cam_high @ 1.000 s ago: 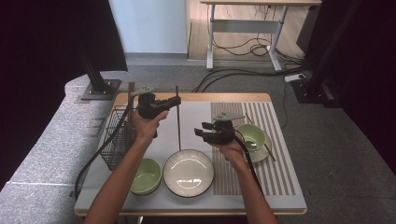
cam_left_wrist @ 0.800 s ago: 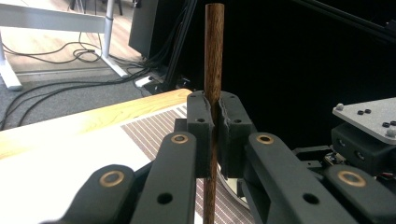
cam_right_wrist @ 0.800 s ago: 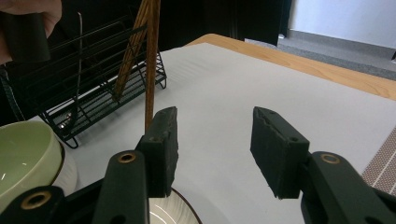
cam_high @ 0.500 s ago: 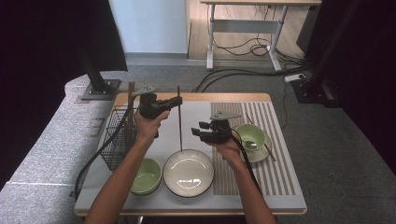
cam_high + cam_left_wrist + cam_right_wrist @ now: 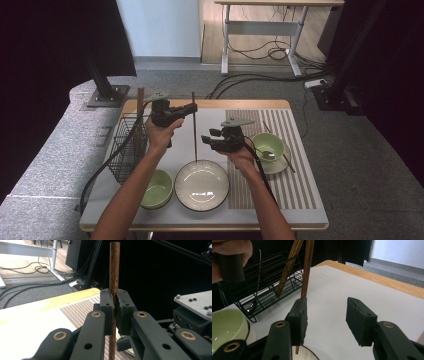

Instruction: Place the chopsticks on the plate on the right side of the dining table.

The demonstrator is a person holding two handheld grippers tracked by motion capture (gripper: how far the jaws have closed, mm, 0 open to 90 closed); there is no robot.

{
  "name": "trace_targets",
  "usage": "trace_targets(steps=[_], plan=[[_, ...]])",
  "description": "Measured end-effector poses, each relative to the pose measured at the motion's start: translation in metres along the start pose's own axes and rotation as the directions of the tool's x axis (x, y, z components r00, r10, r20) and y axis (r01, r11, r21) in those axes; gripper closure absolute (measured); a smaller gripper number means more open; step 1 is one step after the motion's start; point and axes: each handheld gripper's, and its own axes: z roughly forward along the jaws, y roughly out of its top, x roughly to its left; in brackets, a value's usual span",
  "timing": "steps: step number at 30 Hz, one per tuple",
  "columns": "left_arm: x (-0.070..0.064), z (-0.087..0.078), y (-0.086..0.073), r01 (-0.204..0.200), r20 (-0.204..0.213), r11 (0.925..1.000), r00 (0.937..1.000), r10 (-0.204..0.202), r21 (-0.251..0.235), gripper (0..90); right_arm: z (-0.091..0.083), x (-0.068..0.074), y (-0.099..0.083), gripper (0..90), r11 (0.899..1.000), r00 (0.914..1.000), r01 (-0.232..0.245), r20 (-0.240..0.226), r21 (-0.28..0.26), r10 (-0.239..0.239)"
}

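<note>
A dark wooden chopstick [image 5: 194, 131] stands upright over the white mat, its lower end just above the white plate [image 5: 201, 185]. My left gripper [image 5: 192, 108] is shut on its upper part; in the left gripper view the jaws [image 5: 115, 305] pinch the chopstick [image 5: 114, 275] between the pads. My right gripper [image 5: 206, 140] is open just right of the stick's lower half. In the right gripper view the chopstick [image 5: 307, 270] passes close behind the left jaw, and the gap of the right gripper [image 5: 327, 315] holds nothing.
A black wire basket [image 5: 127, 147] holding more chopsticks [image 5: 289, 265] stands at the left. One green bowl [image 5: 157, 188] sits beside the plate. Another green bowl with a spoon [image 5: 268, 145] rests on a saucer on the striped mat, beside a loose chopstick [image 5: 288, 163].
My right gripper has moved left, away from the bowl with the spoon and closer to the upright chopstick. The left gripper has kept the stick nearly still.
</note>
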Motion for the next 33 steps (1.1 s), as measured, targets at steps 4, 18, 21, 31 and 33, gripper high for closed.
trace_targets(steps=[4,18,21,31,33], plan=[[0.0,0.0,0.0,-0.001,0.0,1.0,1.0,0.001,-0.002,84.7,0.0,0.001,0.001,52.0,1.0,1.0,0.006,-0.001,-0.005,-0.006],[-0.004,0.003,-0.001,0.001,0.013,1.0,0.9999,-0.001,0.001,84.7,0.004,0.004,0.004,52.5,1.0,0.9999,0.01,-0.008,-0.004,-0.01],[-0.004,0.003,-0.001,0.004,0.016,1.0,0.9999,-0.004,0.0,84.6,0.007,0.007,0.006,53.1,1.0,0.9998,0.016,-0.01,-0.003,-0.016],[-0.006,0.007,-0.003,0.008,0.034,0.9999,0.9994,-0.008,0.006,84.6,0.013,0.011,0.011,62.3,1.0,0.9995,0.024,-0.022,-0.003,-0.024],[-0.007,0.007,-0.003,0.007,0.037,0.9999,0.9993,-0.007,0.009,84.6,0.013,0.011,0.013,67.1,1.0,0.9993,0.025,-0.027,-0.003,-0.026]])
